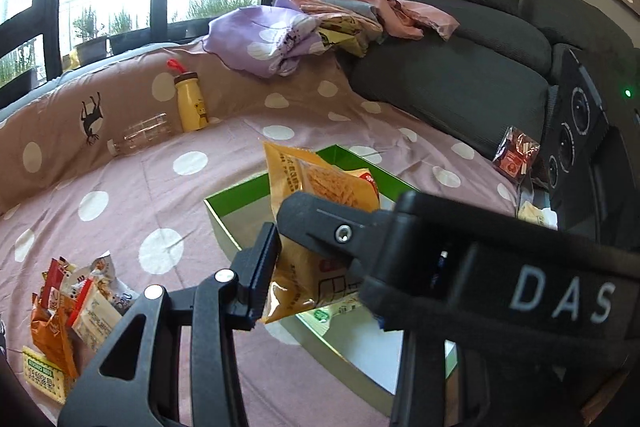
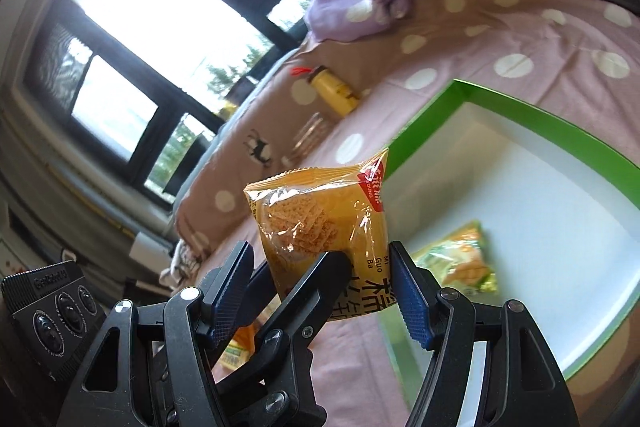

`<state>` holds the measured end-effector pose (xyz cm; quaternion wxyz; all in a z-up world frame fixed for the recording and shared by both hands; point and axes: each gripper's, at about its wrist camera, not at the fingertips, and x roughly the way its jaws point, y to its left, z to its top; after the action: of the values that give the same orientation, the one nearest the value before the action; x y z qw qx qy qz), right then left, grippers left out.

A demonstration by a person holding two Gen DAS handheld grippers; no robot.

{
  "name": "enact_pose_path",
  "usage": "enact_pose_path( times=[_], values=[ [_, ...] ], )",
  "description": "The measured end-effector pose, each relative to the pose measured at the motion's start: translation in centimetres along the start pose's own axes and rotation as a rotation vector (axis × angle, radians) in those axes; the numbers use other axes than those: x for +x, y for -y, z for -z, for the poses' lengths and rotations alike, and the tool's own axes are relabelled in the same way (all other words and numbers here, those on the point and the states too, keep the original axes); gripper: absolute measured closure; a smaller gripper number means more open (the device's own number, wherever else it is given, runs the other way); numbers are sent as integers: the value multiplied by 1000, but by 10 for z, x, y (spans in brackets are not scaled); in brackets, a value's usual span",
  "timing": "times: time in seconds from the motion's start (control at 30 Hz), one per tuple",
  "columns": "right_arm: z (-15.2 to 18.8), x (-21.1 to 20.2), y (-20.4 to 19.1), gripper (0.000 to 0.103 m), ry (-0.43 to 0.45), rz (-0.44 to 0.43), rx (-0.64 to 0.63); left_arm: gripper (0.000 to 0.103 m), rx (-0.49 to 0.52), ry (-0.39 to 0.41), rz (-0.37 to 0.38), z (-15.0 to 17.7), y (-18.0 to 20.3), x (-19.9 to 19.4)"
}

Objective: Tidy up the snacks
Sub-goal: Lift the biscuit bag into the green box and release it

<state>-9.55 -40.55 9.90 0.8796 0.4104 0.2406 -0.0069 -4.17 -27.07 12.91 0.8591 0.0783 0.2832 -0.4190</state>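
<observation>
An orange rice-cracker snack packet [image 1: 320,227] [image 2: 324,223] hangs above the green-rimmed white box [image 1: 228,205] [image 2: 520,187]. My left gripper [image 1: 276,251] is shut on the packet's lower part. My right gripper [image 2: 320,287] stands open around the same packet, its blue pads [image 2: 412,303] on either side with gaps; the left gripper's fingers sit between them. A green snack packet [image 2: 460,263] lies inside the box. A pile of several snack packets [image 1: 68,315] lies on the spread at the lower left.
The box sits on a pink polka-dot spread [image 1: 140,187]. A yellow bottle [image 1: 191,101] and a clear bottle [image 1: 140,137] lie near the raised edge. Crumpled cloths [image 1: 280,39] and grey sofa cushions [image 1: 460,87] are behind. A red packet [image 1: 516,155] leans at the right.
</observation>
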Motion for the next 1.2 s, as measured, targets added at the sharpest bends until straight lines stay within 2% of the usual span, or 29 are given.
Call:
enact_pose_path(
  times=[0.3, 0.57, 0.67, 0.77, 0.93, 1.0, 1.2],
  values=[
    [-8, -3, 38, 32, 17, 138, 110, 63, -45, -99, 128, 3, 13, 42],
    [-10, 6, 58, 32, -3, 252, 169, 61, -115, -211, 189, 12, 16, 72],
    [-10, 8, 56, 32, 2, 284, 150, 58, -147, -232, 171, 14, 10, 73],
    [-10, 5, 56, 32, 19, 294, 150, 49, -181, -220, 155, 15, 0, 66],
    [-10, 2, 47, 27, 48, 335, 112, 30, -237, -151, 147, 16, -25, 39],
    [-9, 2, 40, 22, 55, 344, 81, 20, -273, -120, 103, 17, -39, 23],
    [-2, 10, 5, 13, 60, 334, -36, 15, -410, -57, -44, 27, -91, -30]
  ],
)
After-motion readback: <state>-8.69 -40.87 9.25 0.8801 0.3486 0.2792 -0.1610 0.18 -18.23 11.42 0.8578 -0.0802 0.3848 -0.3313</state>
